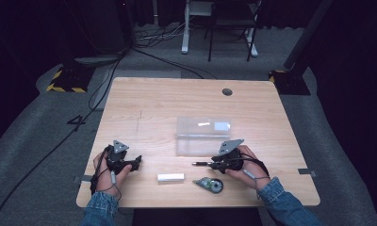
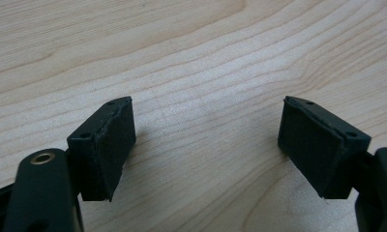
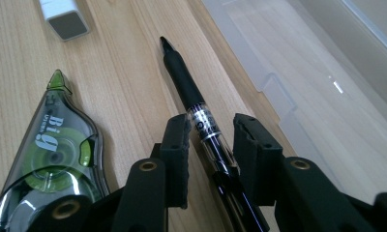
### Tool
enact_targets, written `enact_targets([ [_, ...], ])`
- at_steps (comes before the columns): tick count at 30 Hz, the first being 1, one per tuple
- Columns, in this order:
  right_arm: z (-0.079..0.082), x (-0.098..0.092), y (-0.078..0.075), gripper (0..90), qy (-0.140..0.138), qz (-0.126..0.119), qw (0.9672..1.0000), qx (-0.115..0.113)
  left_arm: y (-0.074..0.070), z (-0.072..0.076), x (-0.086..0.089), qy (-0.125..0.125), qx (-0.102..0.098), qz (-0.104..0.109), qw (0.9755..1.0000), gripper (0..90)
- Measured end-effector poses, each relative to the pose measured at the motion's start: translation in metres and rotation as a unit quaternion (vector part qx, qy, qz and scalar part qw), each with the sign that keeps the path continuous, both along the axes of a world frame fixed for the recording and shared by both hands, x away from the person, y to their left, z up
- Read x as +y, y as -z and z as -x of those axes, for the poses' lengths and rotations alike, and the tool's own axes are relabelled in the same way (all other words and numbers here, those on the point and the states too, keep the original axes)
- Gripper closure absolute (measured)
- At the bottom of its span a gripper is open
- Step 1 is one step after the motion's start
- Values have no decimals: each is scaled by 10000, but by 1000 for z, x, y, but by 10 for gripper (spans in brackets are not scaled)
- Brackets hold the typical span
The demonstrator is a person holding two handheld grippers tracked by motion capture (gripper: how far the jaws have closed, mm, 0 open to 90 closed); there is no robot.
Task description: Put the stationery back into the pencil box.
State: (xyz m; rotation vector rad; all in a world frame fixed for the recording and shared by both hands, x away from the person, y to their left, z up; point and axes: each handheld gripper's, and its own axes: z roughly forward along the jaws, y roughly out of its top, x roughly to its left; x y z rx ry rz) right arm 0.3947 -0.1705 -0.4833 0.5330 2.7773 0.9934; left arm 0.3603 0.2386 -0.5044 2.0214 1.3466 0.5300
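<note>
The right gripper [image 3: 211, 159] lies low over the table [image 1: 153, 101] with a black pen [image 3: 186, 89] running between its jaws. The jaws stand narrow, one on each side of the clear barrel, but a gap shows on both sides, so the pads do not press on it. The pen lies flat on the wood just beside the near edge of a clear plastic box [image 3: 298, 63]; its lower end is hidden under the gripper body, so that end cannot be made out. In the high view the right gripper [image 1: 214, 164] covers most of the pen [image 1: 201, 163], leaving a short dark tip that points toward the left gripper.

A green correction tape [image 3: 56, 150] lies left of the jaws in the right gripper view, its bottom cut off by the frame and by the gripper. A white eraser [image 3: 63, 17] sits beyond it, cut off at the top edge. In the high view the eraser [image 1: 170, 177] and the tape [image 1: 209, 184] lie near the table's front edge, well apart from the box [image 1: 203, 136], whose clear walls are hard to trace.

The left gripper [image 2: 206, 140] hangs over bare wood with its jaws wide and nothing between them. In the high view it [image 1: 132, 164] sits in the left hand [image 1: 109, 169], its jaws dark and small.
</note>
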Motion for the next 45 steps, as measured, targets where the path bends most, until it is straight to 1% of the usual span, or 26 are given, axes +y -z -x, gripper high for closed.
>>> enact_targets([
  [2, -1, 0, 2, 690, -10, 30, 10000, 4, 0, 0, 0, -11, 0, 8, 10000, 214],
  [6, -1, 1, 3, 717, -59, -20, 10000, 27, 0, 0, 0, -10, 7, 10, 10000, 215],
  [7, -1, 1, 3, 738, -139, 8, 9999, 0, 0, 0, 0, -10, 1, 7, 10000, 214],
  [8, -1, 1, 3, 763, -154, 7, 9999, 22, 0, 0, 0, -11, 1, 8, 10000, 214],
  [11, -1, 1, 2, 797, -264, 26, 9996, 25, 0, 0, 0, 0, 2, 2, 10000, 214],
  [18, 0, 2, 1, 800, -331, 90, 9994, 77, 0, 0, 0, 0, 0, 0, 10000, 214],
  [20, 0, 3, 0, 801, -386, 60, 9992, 76, 0, 0, 0, -13, 2, 9, 10000, 215],
  [24, 1, 2, -7, 801, -433, -33, 9991, 26, 0, 0, 0, 0, 0, 0, 10000, 214],
  [25, 1, 1, -9, 801, -391, -97, 9992, 34, 0, 0, 0, 1, 2, -1, 10000, 214],
  [32, -2, -4, -21, 801, -326, -249, 9992, 5, 0, 1, -1, -7, 19, 32, 10000, 215],
  [37, -6, -7, -27, 801, -240, -376, 9990, -78, 0, 2, -1, 0, 28, 26, 10000, 215],
  [45, -11, -8, -34, 801, -174, -446, 9987, -167, 0, 2, 0, 8, 7, 1, 10000, 215],
])
